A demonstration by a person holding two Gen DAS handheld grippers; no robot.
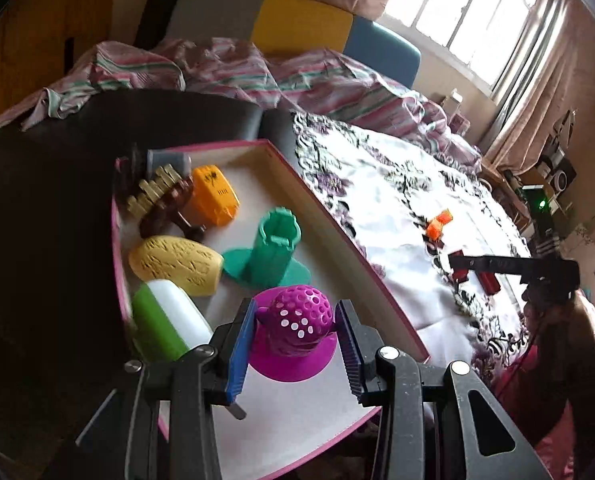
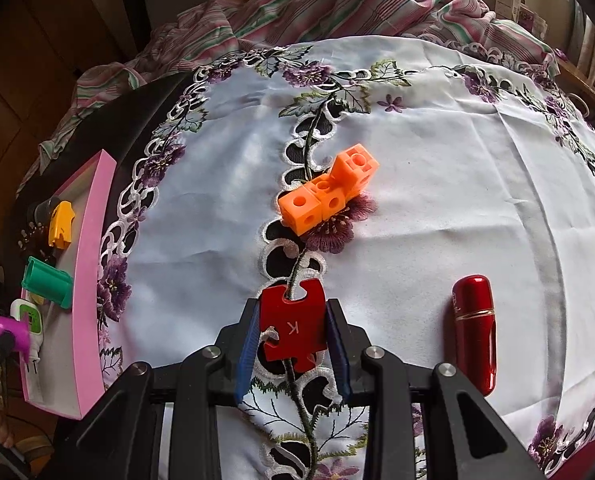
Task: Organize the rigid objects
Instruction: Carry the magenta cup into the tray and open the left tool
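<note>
We clamp the right gripper (image 2: pixel 291 334) on a red puzzle piece (image 2: pixel 292 326) lying flat on the floral cloth (image 2: pixel 437 220), its lower edge hidden by our fingers. Our left gripper (image 1: pixel 295 334), partly open, straddles the upright purple perforated piece (image 1: pixel 293 332) in the pink tray (image 1: pixel 337 240); whether the pads touch it we cannot tell. Farther off, the orange blocks (image 2: pixel 327 190) run diagonally.

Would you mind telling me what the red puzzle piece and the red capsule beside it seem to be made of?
Red puzzle piece: probably rigid plastic or painted wood, matte, flat cut edges, printed white K. Red capsule: glossy lacquered metal or hard plastic, judging by sharp window highlights and a gold band; which one is unclear.
</note>
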